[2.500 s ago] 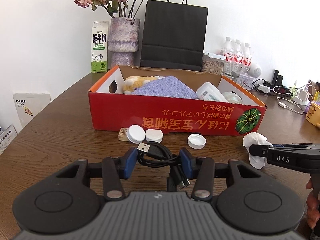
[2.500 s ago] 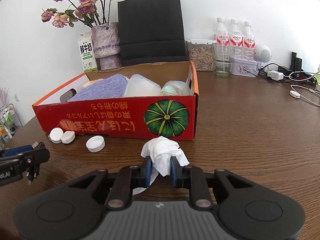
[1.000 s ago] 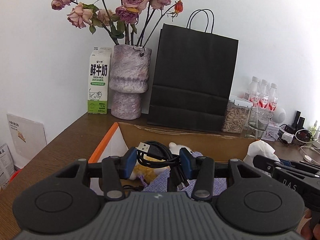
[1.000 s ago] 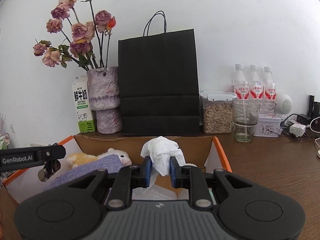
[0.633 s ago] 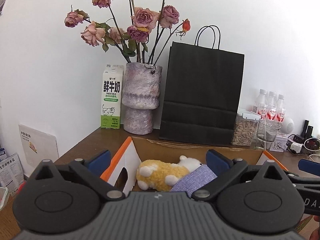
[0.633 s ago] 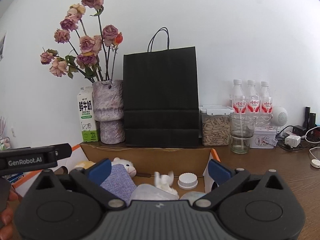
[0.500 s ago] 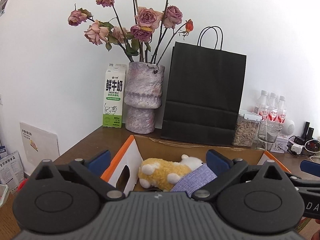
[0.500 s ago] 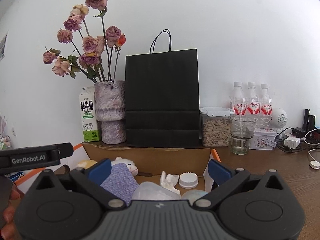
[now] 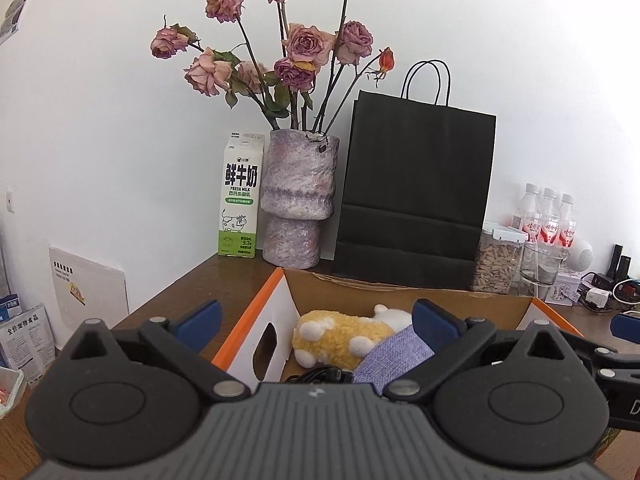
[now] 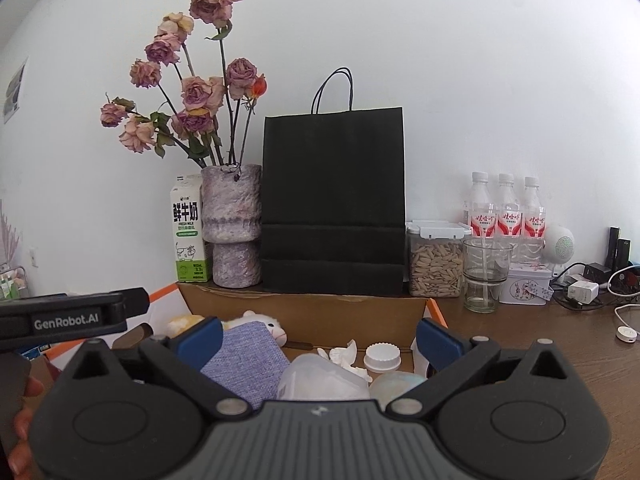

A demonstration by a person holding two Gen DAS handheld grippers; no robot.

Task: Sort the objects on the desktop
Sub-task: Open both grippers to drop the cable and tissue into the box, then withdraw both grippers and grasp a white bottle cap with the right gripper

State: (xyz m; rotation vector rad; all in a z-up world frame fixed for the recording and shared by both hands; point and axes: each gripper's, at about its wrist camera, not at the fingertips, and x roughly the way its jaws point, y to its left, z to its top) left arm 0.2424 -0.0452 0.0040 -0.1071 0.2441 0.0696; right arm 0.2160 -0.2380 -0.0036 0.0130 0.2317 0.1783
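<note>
Both grippers hover over the open cardboard box (image 9: 400, 294) (image 10: 320, 312) with orange edges. My left gripper (image 9: 316, 318) is open with nothing between its blue pads. Below it a black cable (image 9: 320, 372) lies in the box beside a yellow plush toy (image 9: 336, 338) and a purple cloth (image 9: 394, 350). My right gripper (image 10: 318, 338) is also open and empty. Under it a crumpled white tissue (image 10: 344, 356) rests in the box next to a white cap (image 10: 383, 357), a clear plastic container (image 10: 320, 380) and the purple cloth (image 10: 246, 356).
Behind the box stand a milk carton (image 9: 240, 200), a purple vase of dried roses (image 9: 298, 204) and a black paper bag (image 9: 416, 200). To the right are a seed jar (image 10: 434, 264), a glass (image 10: 486, 276), three bottles (image 10: 506, 212) and chargers with cables (image 10: 588, 288).
Both grippers have opened wide. The cable dropped from the left one and the tissue from the right one; both now lie in the box. The views shifted slightly.
</note>
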